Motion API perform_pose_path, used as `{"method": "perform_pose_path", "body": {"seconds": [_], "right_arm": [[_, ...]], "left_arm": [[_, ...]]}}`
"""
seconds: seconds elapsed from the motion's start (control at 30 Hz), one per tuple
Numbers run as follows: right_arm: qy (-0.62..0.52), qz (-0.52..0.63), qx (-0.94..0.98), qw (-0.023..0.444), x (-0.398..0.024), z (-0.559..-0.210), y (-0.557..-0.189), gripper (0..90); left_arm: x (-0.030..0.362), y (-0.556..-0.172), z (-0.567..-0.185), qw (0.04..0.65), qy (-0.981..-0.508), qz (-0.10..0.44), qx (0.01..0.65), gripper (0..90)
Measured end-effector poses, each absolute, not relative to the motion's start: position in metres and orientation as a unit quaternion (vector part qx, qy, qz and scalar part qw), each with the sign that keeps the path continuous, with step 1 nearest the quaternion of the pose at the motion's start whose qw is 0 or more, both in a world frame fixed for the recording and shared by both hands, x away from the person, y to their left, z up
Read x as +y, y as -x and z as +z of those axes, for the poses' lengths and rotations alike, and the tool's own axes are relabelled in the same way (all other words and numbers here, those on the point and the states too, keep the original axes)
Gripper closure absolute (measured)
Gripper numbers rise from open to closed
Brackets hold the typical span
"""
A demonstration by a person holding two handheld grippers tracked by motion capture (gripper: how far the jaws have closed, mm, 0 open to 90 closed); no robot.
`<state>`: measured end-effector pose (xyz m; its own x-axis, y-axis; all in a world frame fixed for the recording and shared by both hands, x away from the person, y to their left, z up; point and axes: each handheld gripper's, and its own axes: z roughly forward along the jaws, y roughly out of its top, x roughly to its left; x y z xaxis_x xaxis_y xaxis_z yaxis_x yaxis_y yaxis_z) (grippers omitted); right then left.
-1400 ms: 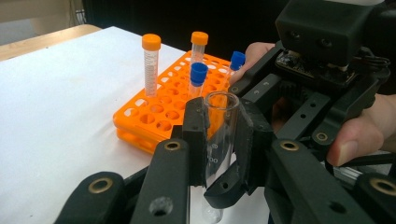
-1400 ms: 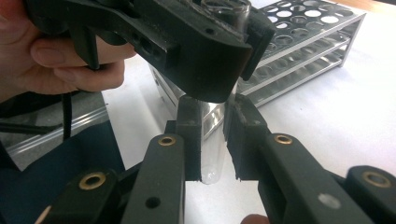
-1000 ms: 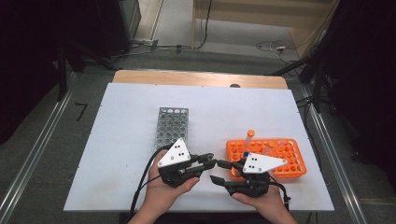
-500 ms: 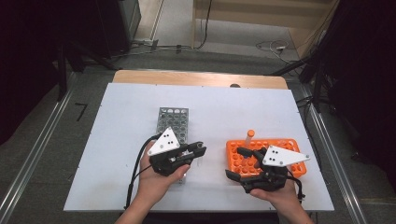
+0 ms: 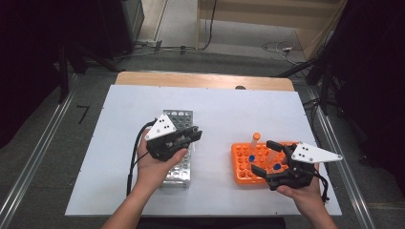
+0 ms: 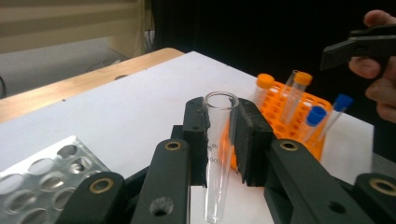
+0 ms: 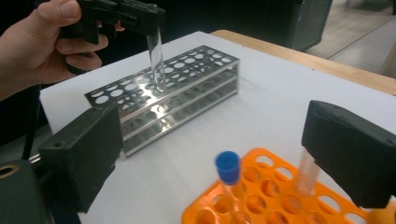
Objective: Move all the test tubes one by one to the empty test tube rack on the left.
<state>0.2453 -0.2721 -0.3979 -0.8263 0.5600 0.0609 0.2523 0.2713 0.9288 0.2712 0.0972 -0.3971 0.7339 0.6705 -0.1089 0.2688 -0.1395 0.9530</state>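
My left gripper (image 5: pixel 192 135) is shut on a clear, uncapped glass tube (image 6: pixel 218 154), held upright in the pads just below its rim. It hangs over the metal rack (image 5: pixel 179 167), the tube's tip (image 7: pixel 158 70) just above the holes. My right gripper (image 5: pixel 263 157) is open over the near side of the orange rack (image 5: pixel 241 164). Its jaws have just been opening, and the pads (image 7: pixel 79 158) press on nothing. A blue-capped tube (image 7: pixel 229 170) stands in the orange rack in the gap ahead of them. An orange-capped tube (image 5: pixel 255 140) stands at that rack's far side.
Both racks sit on a white table (image 5: pixel 239 109) with a wooden strip (image 5: pixel 200 80) along its far edge. The metal rack's holes (image 7: pixel 187 65) hold nothing. Other capped tubes (image 6: pixel 317 114) fill part of the orange rack. A cable (image 5: pixel 133 157) trails from the left gripper.
The two grippers were close together between the racks and have drawn apart. The left carried the tube left over the metal rack. The right moved right over the orange rack and opened.
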Motion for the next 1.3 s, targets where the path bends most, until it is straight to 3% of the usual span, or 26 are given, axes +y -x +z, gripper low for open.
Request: {"method": "perform_pose_path", "body": {"seconds": [0.3, 0.73, 1.3], "right_arm": [[-0.270, 0.562, 0.772, 0.123, -0.302, -0.402, -0.260, 0.0], [-0.317, 0.561, 0.748, 0.160, -0.341, -0.407, -0.275, 0.0], [-0.363, 0.553, 0.731, 0.168, -0.369, -0.422, -0.287, 0.0]], "left_arm": [[0.106, -0.302, -0.397, 0.575, -0.717, 0.190, 0.344, 76.2], [0.112, -0.336, -0.398, 0.574, -0.700, 0.203, 0.372, 76.2], [0.116, -0.372, -0.409, 0.563, -0.672, 0.255, 0.408, 76.1]]}}
